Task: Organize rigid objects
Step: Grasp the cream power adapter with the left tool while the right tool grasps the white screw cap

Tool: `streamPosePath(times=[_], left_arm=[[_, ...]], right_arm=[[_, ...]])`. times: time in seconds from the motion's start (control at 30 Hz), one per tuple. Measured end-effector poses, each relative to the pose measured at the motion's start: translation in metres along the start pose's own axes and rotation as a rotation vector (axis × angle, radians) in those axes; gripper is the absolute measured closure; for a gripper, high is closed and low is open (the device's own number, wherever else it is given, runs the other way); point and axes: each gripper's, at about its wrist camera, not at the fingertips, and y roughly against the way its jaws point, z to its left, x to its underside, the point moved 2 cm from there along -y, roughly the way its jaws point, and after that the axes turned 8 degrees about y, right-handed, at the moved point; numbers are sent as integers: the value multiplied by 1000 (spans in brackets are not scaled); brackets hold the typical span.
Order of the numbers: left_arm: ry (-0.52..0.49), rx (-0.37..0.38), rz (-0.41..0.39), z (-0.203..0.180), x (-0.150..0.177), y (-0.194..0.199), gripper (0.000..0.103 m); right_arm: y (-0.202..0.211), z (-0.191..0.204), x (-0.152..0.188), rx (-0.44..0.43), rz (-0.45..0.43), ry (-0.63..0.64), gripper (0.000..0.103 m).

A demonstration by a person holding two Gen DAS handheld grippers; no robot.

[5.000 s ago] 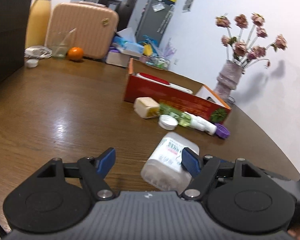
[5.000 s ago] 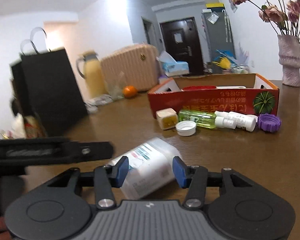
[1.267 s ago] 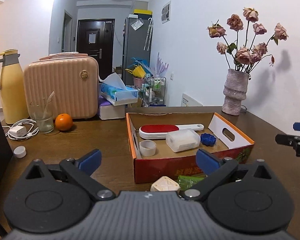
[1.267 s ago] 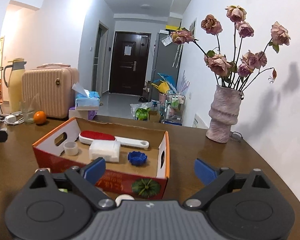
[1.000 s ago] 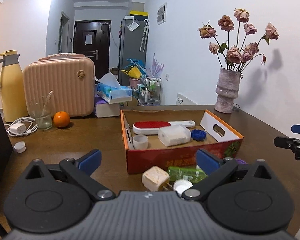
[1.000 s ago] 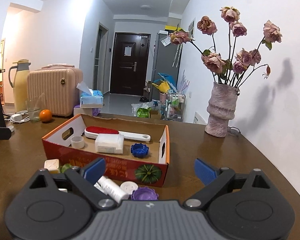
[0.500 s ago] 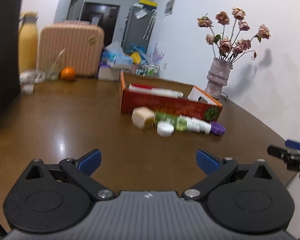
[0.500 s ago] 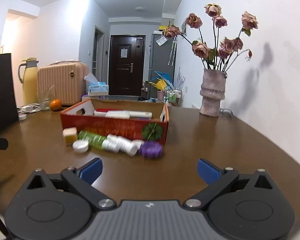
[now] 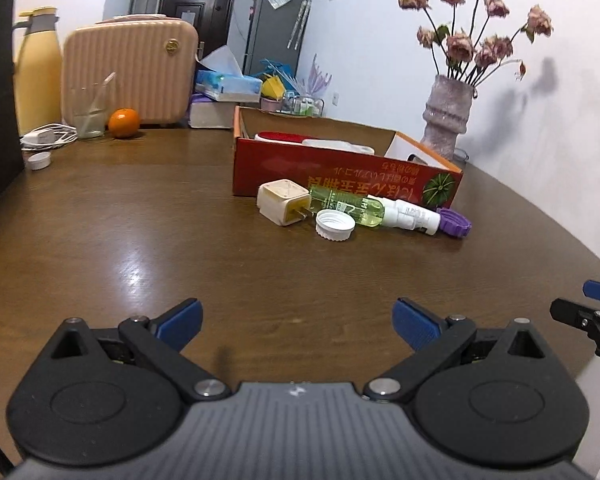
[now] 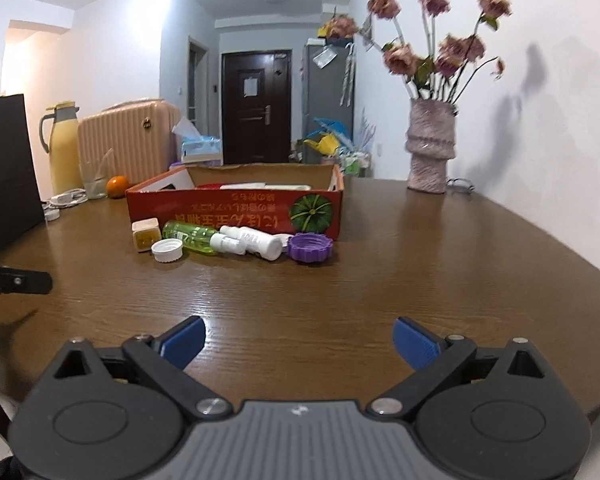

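A red cardboard box stands mid-table with a red-and-white brush inside. Lined up along its near side lie a cream plug adapter, a white cap, a green bottle, a white bottle and a purple lid. My left gripper is open and empty low over the near table. My right gripper is open and empty too, well short of the items.
At the back left stand a yellow jug, a pink suitcase, a glass, an orange and a charger cable. A vase of dried roses stands at the right. A black bag rises at the left edge.
The clear container that my grippers held five seconds ago now lies in the box. Both grippers have drawn back from above the box and come down low over the near table.
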Motion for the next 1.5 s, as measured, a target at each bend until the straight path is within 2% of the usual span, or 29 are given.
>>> streamPosePath(times=[0.13, 0.23, 0.37, 0.43, 0.47, 0.57, 0.6, 0.63, 0.67, 0.73, 0.83, 0.93, 1.0, 1.07, 1.17, 1.4, 1.5], left_arm=[[-22, -26, -11, -3, -18, -28, 0], [-19, -46, -34, -2, -39, -51, 0], [-1, -35, -10, -1, -66, -88, 4], [-9, 4, 0, -6, -78, -108, 4], [-18, -1, 6, -8, -83, -118, 5], [-47, -40, 6, -11, -92, -145, 18], [-47, -44, 28, -10, -92, -154, 28], [-38, -36, 61, -6, -92, -161, 42], [-21, -15, 84, -2, -90, -163, 42], [5, 26, 76, 9, -86, -157, 44], [36, 31, 55, 31, -79, -140, 44], [95, 74, 57, 48, -76, -127, 44], [113, 94, 56, 52, -77, -123, 44], [107, 95, 50, 51, -78, -122, 44], [85, 100, 36, 47, -78, -118, 44], [103, 66, 52, 50, -73, -118, 44], [120, 133, 29, 44, -61, -86, 44]], right_arm=[[-33, -5, -16, -14, 42, -2, 14], [-55, -1, -32, -72, 58, -16, 26], [-86, 27, -56, -175, 44, 49, 29], [-105, 45, -67, -211, 48, 91, 35], [-114, 52, -72, -223, 50, 106, 40], [-136, 73, -86, -250, 58, 129, 43], [-143, 80, -89, -257, 65, 134, 43], [-148, 87, -92, -266, 70, 140, 43], [-151, 92, -94, -274, 73, 145, 43], [-158, 104, -96, -290, 85, 159, 43], [-171, 120, -94, -301, 112, 181, 43], [-187, 133, -90, -308, 142, 183, 44], [-192, 137, -93, -310, 146, 161, 50], [-193, 140, -96, -297, 146, 153, 64], [-194, 141, -97, -287, 155, 156, 64], [-153, 126, -95, -228, 118, 144, 64], [-122, 104, -89, -187, 105, 121, 64]])
